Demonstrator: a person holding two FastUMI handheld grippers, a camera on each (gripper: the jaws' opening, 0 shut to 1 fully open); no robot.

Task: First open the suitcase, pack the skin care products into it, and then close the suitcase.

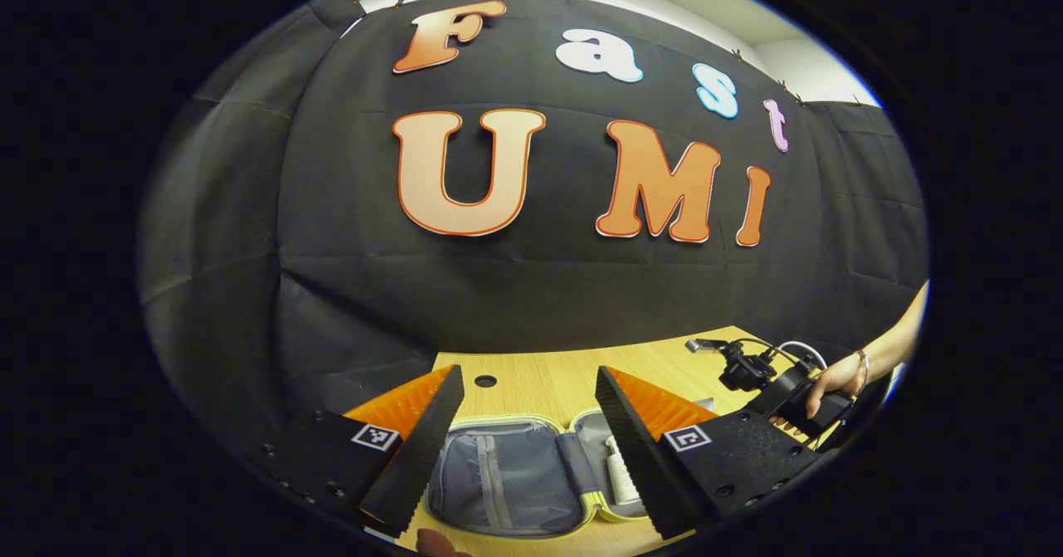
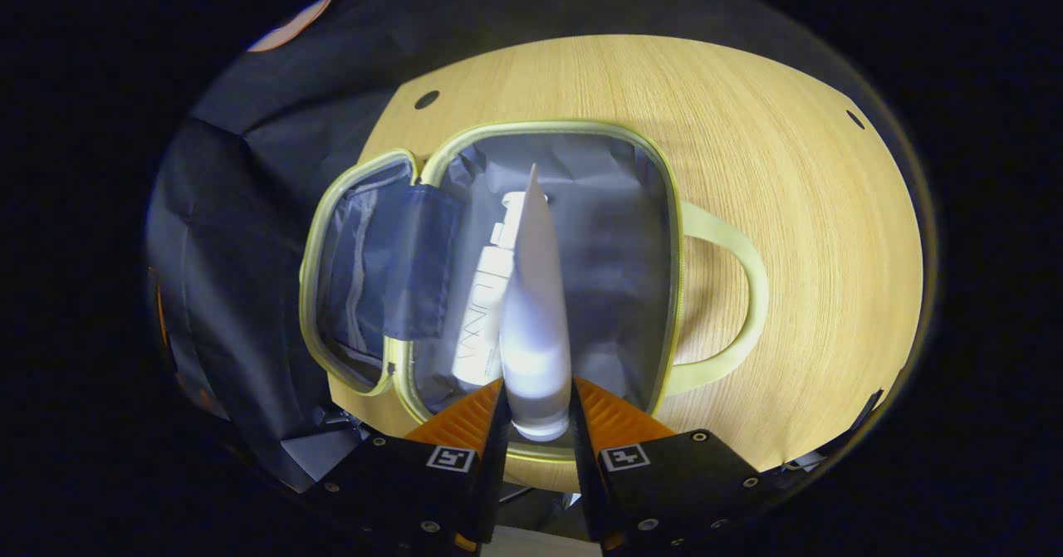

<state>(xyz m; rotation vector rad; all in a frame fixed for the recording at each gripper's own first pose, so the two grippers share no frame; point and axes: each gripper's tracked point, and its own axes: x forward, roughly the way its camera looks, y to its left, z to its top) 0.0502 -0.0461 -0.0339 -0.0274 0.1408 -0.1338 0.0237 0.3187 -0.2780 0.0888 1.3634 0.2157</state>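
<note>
Hovering over the open grey-lined suitcase with pale green trim (image 2: 548,129), the right gripper (image 2: 538,412) is clamped on a white squeeze tube (image 2: 531,324), long axis pointing away along the fingers, directly above 1 white pump bottle (image 2: 484,308) already packed. The left gripper (image 1: 531,449) is held wide open, empty, farther back.

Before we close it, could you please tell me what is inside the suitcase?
One white bottle lies inside the open suitcase. The right claw holds a tube above it, covering part of the lining.

Left gripper view, bottom: suitcase (image 1: 507,478) partly hidden behind both fingers (image 1: 415,449). Right gripper view, centre: held tube (image 2: 534,324) hides part of the bottle (image 2: 482,316); label illegible.
</note>
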